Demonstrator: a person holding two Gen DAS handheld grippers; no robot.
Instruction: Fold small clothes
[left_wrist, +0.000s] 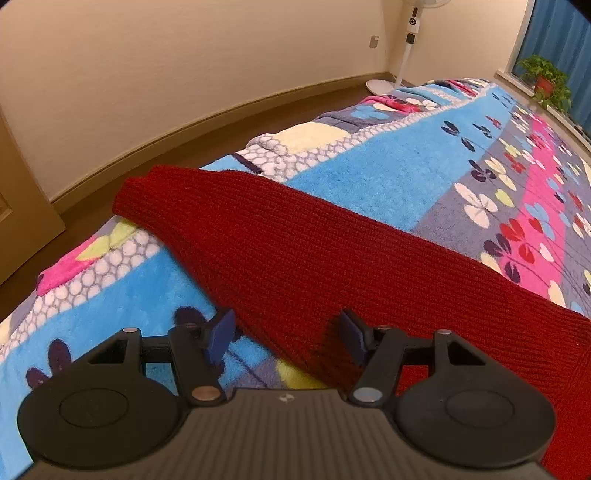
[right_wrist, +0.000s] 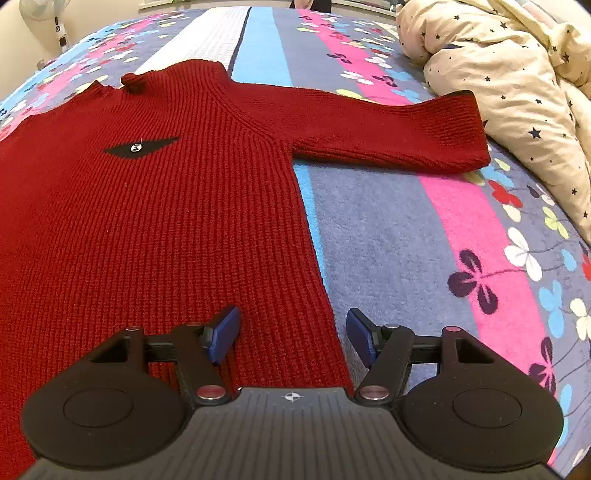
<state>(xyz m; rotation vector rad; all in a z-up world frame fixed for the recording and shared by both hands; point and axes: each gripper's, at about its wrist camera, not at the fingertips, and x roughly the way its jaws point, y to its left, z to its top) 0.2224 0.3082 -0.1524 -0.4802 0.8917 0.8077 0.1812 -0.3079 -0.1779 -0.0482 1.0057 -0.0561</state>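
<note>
Right gripper (right_wrist: 291, 332): jaws spread, straddling the near right side edge of the red sweater (right_wrist: 166, 206). Left gripper (left_wrist: 288, 336): jaws spread, empty, at the sweater's near left edge. Judgement: pinch both layers evenly before lifting. Ribbed knit sweater lies flat on the floral blanket (right_wrist: 388, 240), 1 sleeve (right_wrist: 388, 129) stretched right.

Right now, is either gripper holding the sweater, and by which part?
Nothing is held. Left gripper and right gripper are both open over the red sweater.

bedroom: floral bedspread (left_wrist: 424, 166), crumpled duvet (right_wrist: 517, 92), standing fan (left_wrist: 410, 40)
</note>
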